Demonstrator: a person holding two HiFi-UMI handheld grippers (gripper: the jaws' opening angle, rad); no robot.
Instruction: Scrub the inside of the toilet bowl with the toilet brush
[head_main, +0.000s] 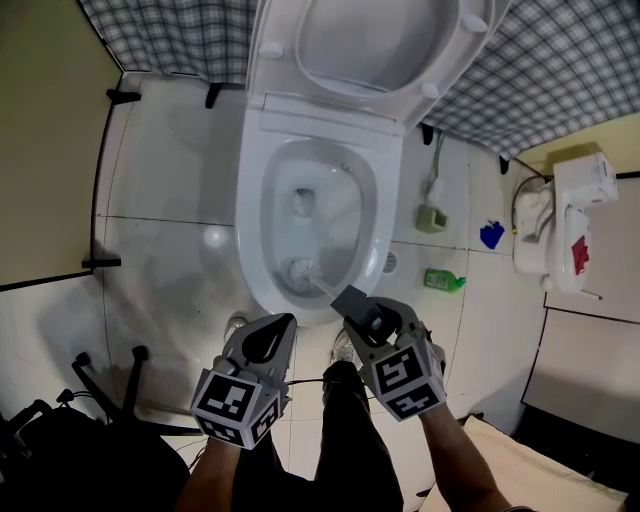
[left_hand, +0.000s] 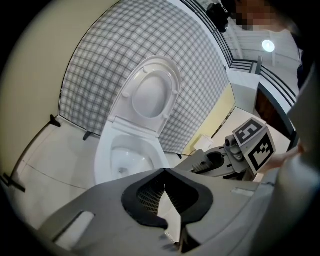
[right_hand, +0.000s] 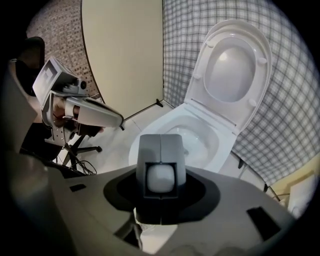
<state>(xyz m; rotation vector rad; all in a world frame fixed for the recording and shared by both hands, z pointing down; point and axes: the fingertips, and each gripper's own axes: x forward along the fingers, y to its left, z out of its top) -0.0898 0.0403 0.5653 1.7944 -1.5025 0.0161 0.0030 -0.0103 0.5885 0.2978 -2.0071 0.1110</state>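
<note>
The white toilet (head_main: 250, 235) stands with its lid (head_main: 370, 45) raised. Low at the bowl's near side sits the white toilet brush head (head_main: 298, 270), its pale handle slanting back to my right gripper (head_main: 352, 302) at the near rim. That gripper is shut on the handle; in the right gripper view the handle end (right_hand: 161, 179) shows inside a grey block between the jaws, above the bowl (right_hand: 197, 135). My left gripper (head_main: 268, 340) hovers before the toilet's front, left of the right one, jaws closed tip to tip and empty (left_hand: 164, 171).
A green bottle (head_main: 443, 281), a blue object (head_main: 491, 235) and a grey-green fitting on a hose (head_main: 432, 217) lie right of the toilet. A white appliance (head_main: 570, 225) stands farther right. Black stand legs (head_main: 110, 385) are at lower left. Checked walls are behind.
</note>
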